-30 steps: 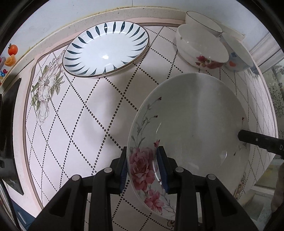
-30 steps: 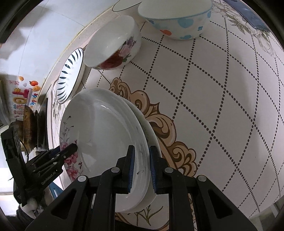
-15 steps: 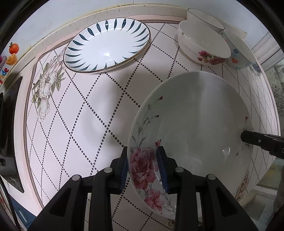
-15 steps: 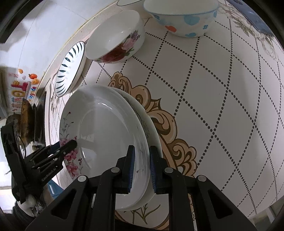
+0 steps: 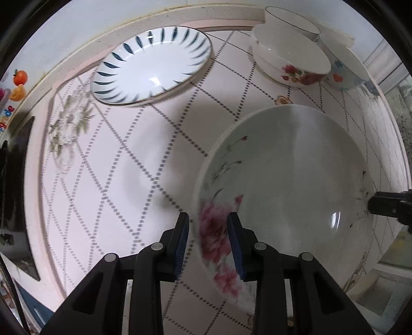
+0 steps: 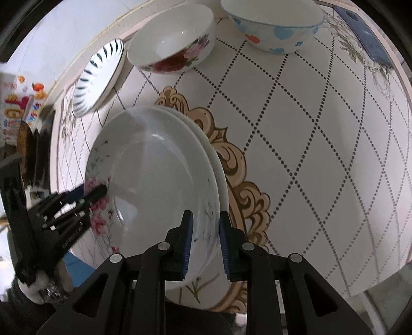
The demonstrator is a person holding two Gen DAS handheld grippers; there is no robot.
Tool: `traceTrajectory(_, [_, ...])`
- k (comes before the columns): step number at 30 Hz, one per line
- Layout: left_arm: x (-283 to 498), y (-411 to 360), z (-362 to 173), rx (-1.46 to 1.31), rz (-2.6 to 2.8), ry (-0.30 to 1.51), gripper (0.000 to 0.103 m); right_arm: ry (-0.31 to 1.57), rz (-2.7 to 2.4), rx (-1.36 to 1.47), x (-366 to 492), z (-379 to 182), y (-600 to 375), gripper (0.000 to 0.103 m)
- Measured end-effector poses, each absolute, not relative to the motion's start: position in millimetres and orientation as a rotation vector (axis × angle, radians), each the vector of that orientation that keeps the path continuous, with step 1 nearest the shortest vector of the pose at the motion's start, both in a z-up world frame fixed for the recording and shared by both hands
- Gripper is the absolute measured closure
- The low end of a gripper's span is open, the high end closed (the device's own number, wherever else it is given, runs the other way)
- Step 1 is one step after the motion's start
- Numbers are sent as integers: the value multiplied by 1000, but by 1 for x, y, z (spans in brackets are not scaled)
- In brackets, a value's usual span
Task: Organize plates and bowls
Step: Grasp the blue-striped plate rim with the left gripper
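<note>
- Left gripper [image 5: 208, 241], at 6 o'clock in the left wrist view, pointing down at the table: jaws narrow, astride the near rim of the rose plate [image 5: 288, 190]; inner blue pad against the painted roses, so the rim looks pinched.
- Right gripper [image 6: 204, 238], at 6 o'clock in the right wrist view: jaws opening, rim of the rose plate [image 6: 154, 180] between them; a slight gap on each side, pads apparently off the china.
- Seen in the right wrist view, a second white plate [image 6: 219, 165] directly under the rose plate, its edge peeking out toward 2 o'clock; both on the table [image 6: 322, 154], over a tan scroll pattern.
- In that same view, left gripper [image 6: 96, 192] reaching in from 8 o'clock onto the flowered rim.
- In the left wrist view, a tip of the right gripper [image 5: 391, 206] at 3 o'clock, at the plate's far edge.
- Farther out, at 11 o'clock in the left wrist view, a blue-striped plate [image 5: 153, 65], flat, well apart from the stack.
- At 1 o'clock, a rose bowl [image 5: 291, 56]; just beside it a dotted bowl [image 5: 342, 67], and behind them a plain bowl with a dark rim [image 5: 291, 19].
- At 9 o'clock, fruit stickers [image 5: 19, 85] on the wall.
</note>
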State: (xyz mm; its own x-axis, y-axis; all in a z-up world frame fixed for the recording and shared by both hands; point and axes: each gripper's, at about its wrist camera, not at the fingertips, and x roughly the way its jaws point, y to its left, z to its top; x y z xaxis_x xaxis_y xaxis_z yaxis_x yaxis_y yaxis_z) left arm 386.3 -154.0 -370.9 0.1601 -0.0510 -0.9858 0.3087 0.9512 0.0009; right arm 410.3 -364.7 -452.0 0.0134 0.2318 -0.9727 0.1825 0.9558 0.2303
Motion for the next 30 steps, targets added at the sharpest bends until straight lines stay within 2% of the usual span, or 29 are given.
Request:
traceTrajectory(7, [411,-104,-321,71,-228,1339,74,1537,63,361,420,-410,-369,76])
traceTrajectory(11, [456,-61,-300,-55,-205,1310,66,1412,166,504,457,-374,-355,56])
traceTrajectory(13, [488,-40,-300,-97,-169,1305,66,1358,220,589,487,-368,-341,54])
traceTrajectory(19, [555,4,-335,-229,-136,1376,66,1337,235,657,585,-390,-294,54])
traceTrajectory(26, [593,8,-375,-311,-158,1453,66,1432,154,511,678,-431,-272,54])
traceTrajectory(30, [601,-1,-394,-300,-175,1488,66,1508,113,426,703,-461,-265,54])
